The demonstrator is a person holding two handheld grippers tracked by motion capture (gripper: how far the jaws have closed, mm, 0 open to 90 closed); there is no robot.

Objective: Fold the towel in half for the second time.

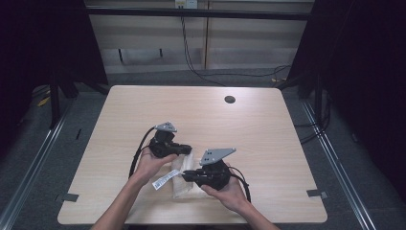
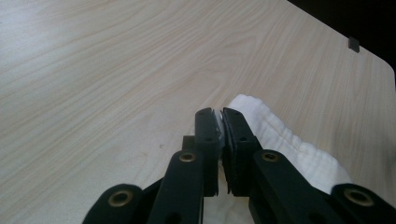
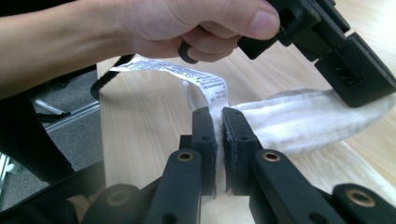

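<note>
Left gripper (image 1: 184, 149) pinching corner of white towel (image 1: 184, 184), jaws pressed together on cloth; care label (image 1: 164, 180) hanging off edge (printed, papery). Right gripper (image 1: 187, 175) likewise clamped on fluffy terry fabric. Towel folded, low over pale woodgrain bench (image 1: 249, 129). Step: laying or folding; next likely lower, smooth flat

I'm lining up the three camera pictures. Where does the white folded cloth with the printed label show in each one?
High view: white folded cloth lies low centre on the light wooden table, between both hands.
Left gripper view: right of centre, pinched in the tongs, trailing to the lower right.
Right gripper view: centre right, label at upper centre.
Shared landmark: the wooden table.
</note>
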